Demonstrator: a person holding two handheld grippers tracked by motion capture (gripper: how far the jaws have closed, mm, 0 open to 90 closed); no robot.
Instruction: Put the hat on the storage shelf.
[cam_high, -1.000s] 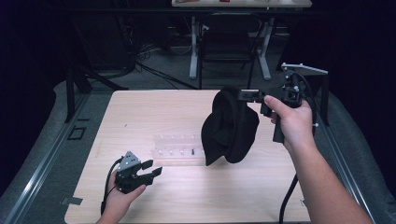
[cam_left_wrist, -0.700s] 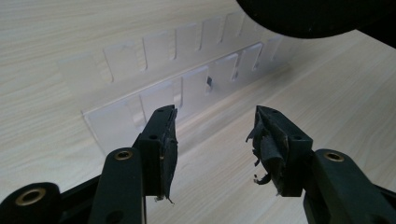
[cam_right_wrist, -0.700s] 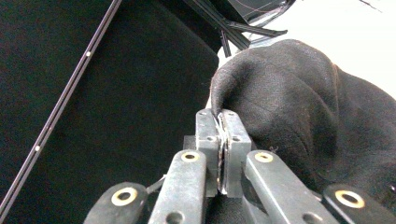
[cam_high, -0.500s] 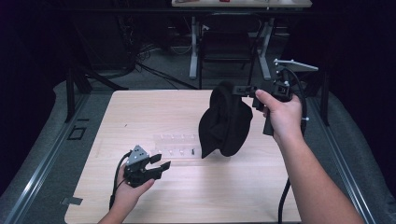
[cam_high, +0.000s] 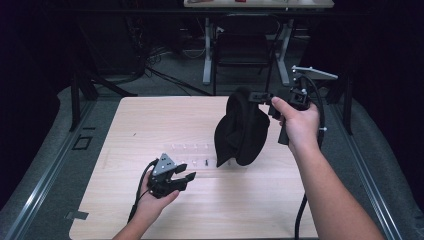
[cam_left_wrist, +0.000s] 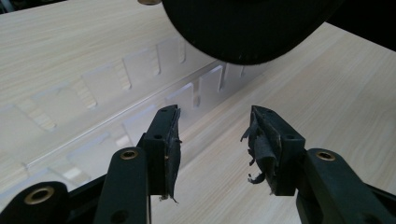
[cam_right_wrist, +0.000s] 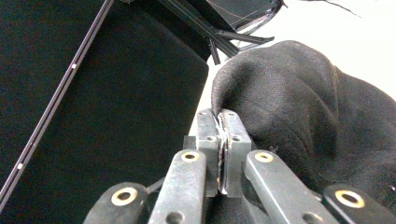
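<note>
Above table (cam_high: 125, 125), hanging from right tool (cam_high: 263, 96): black cloth (cam_high: 241, 131), edge pinched tight between closed jaws. Soft, limp, light; sags, swings freely. Below cloth, left tool (cam_high: 186, 177) empty, jaws just narrowing. Best second hold: lower hem, nearest left tool.

Two dark metal fingers (cam_right_wrist: 233, 135) of the right gripper (cam_right_wrist: 219, 119) rise from the bottom edge, pressed together on a fold of black fabric (cam_right_wrist: 289, 107). The cloth bulges to the right in soft, rounded folds. Left of it lies a dark surface, possibly floor, crossed by a thin pale rail (cam_right_wrist: 56, 102).
</note>
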